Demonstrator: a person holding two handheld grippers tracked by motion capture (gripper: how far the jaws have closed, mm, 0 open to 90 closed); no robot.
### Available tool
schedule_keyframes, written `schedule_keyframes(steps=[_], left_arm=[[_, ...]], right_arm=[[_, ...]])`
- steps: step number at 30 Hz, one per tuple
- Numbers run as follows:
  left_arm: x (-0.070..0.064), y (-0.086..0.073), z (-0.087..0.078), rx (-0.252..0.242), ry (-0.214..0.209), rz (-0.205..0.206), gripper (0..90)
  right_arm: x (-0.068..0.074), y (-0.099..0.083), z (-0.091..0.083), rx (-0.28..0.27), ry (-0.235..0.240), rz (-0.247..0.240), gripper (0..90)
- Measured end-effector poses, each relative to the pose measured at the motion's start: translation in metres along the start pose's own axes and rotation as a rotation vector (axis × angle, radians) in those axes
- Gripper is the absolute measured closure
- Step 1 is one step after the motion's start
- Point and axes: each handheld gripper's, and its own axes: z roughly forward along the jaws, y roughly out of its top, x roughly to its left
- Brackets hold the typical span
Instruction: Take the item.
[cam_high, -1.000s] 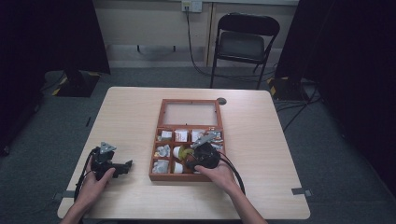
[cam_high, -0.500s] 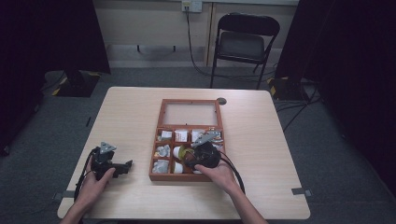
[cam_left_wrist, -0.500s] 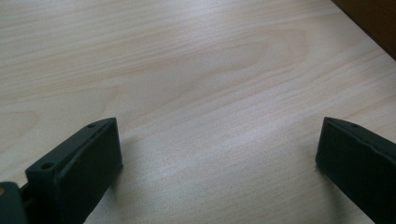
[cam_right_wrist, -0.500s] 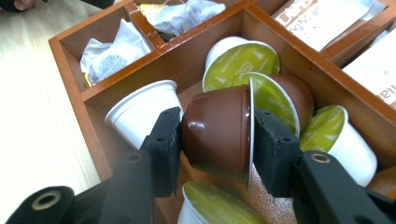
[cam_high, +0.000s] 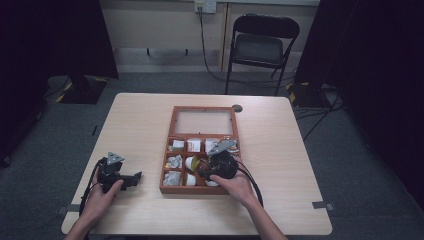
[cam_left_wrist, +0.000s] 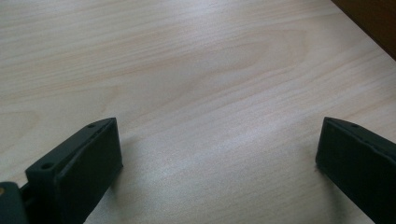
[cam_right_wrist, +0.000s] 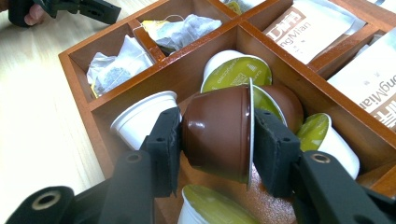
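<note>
The table (cam_high: 280, 130) has bare wood all round the box (cam_high: 172, 150), whose dividers crowd my working compartment. My left gripper (cam_left_wrist: 219, 158) rests idle on the table, jaws wide apart. My right gripper (cam_right_wrist: 217, 140) clamps a brown pod (cam_right_wrist: 219, 133) just above its neighbours (white cups, green lids). I judge this the lifting-out step: next, rise straight up, clear of the walls.
</note>
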Motion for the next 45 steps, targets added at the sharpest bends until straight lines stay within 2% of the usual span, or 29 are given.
schedule_keyframes(steps=[15,22,37,45], left_arm=[[0.000,0.000,0.000,0.000,0.000,0.001,0.0],[0.000,0.000,0.000,0.000,0.000,0.000,0.0],[0.000,0.000,0.000,0.000,0.001,0.002,0.0],[0.000,0.000,0.000,0.000,0.000,0.000,0.0]], right_arm=[[-0.004,0.003,-0.018,-0.060,-0.016,0.014,55.3],[-0.006,0.003,-0.024,-0.071,-0.032,0.019,55.3],[-0.013,0.007,-0.052,-0.148,-0.056,0.041,55.3],[-0.014,0.007,-0.057,-0.154,-0.065,0.042,55.3]])
